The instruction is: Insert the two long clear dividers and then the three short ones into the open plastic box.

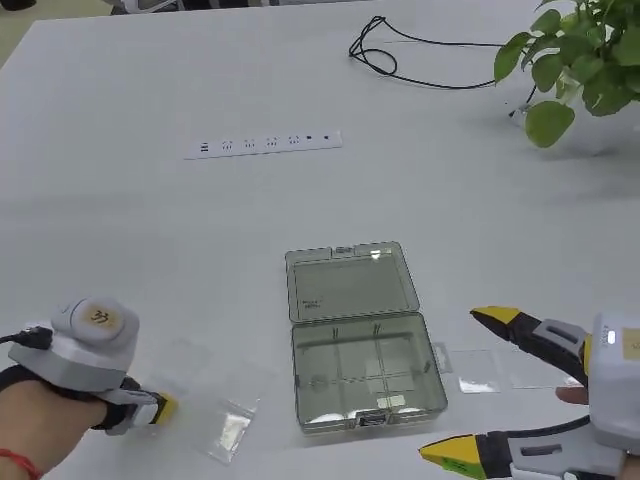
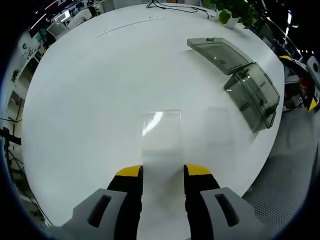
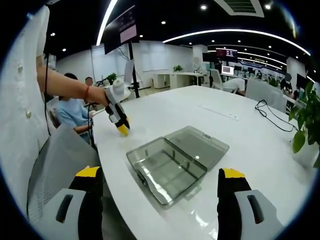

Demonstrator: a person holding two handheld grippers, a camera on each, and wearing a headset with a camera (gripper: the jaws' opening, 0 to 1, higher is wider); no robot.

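Note:
The open clear plastic box (image 1: 365, 340) lies in the middle of the white table (image 1: 150, 220), lid flat on the far side; thin lines inside its base look like dividers. It also appears as the box (image 2: 245, 75) and the box (image 3: 177, 162). My left gripper (image 1: 165, 408) rests at the near left, its jaws a little apart. A clear divider (image 2: 161, 131) lies flat just ahead of the left gripper (image 2: 164, 172), with a second divider (image 2: 217, 127) beside it. Right of the box, my right gripper (image 1: 468, 385) stands wide open and empty, and more clear dividers (image 1: 480, 365) lie beyond it.
A white power strip (image 1: 263, 144) lies at the back of the table, and a black cable (image 1: 400, 55) loops toward a potted plant (image 1: 580, 60) at the far right. A clear piece (image 1: 230, 430) lies by the near edge. People sit in the room behind the table.

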